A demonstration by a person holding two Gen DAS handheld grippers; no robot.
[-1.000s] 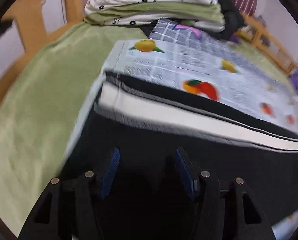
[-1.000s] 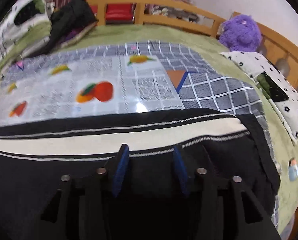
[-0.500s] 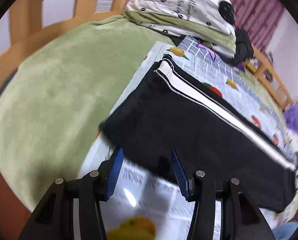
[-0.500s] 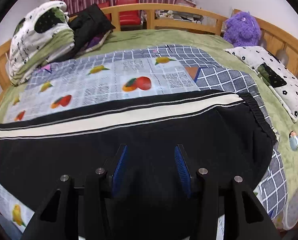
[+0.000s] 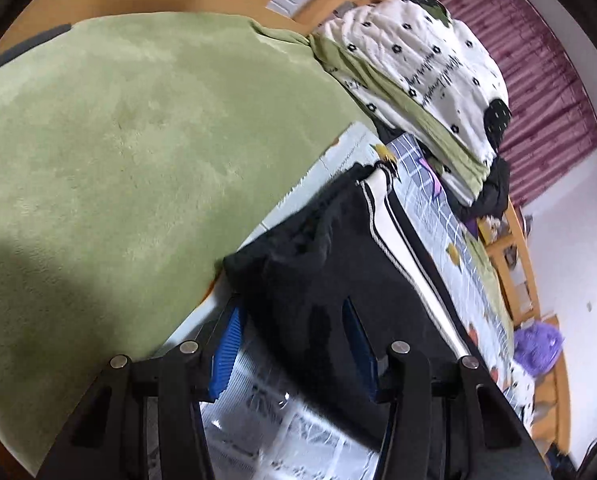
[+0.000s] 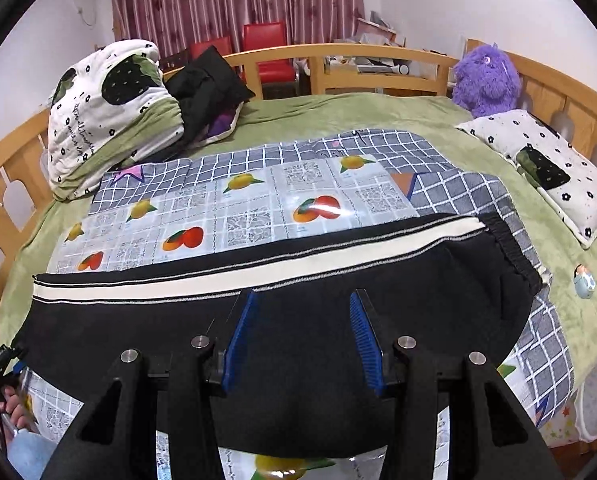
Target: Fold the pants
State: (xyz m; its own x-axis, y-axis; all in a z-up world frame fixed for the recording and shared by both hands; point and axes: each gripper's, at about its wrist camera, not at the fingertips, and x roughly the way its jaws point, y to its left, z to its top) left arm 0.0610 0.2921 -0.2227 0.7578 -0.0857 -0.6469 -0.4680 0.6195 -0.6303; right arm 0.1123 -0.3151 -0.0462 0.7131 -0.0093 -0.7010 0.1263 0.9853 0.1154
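Black pants (image 6: 338, 280) with a white side stripe lie lengthwise across the fruit-print plastic sheet (image 6: 258, 208) on the bed, waistband at the right, leg hems at the left. In the left wrist view the hem end of the pants (image 5: 322, 256) is bunched and lifted; my left gripper (image 5: 292, 330) has its blue pads apart with the black cloth edge between them, not pinched. My right gripper (image 6: 302, 320) is open above the middle of the pants, holding nothing.
A folded white-and-green quilt (image 6: 106, 112) and a dark jacket (image 6: 206, 88) lie at the far left. A purple plush toy (image 6: 486, 80) and a pillow (image 6: 546, 168) lie at the right. A wooden bed rail (image 6: 338, 60) rings the green bedding (image 5: 118, 140).
Both grippers have pulled back and risen from the pants. The left one swung toward the hem end, where the cloth now stands bunched between its pads.
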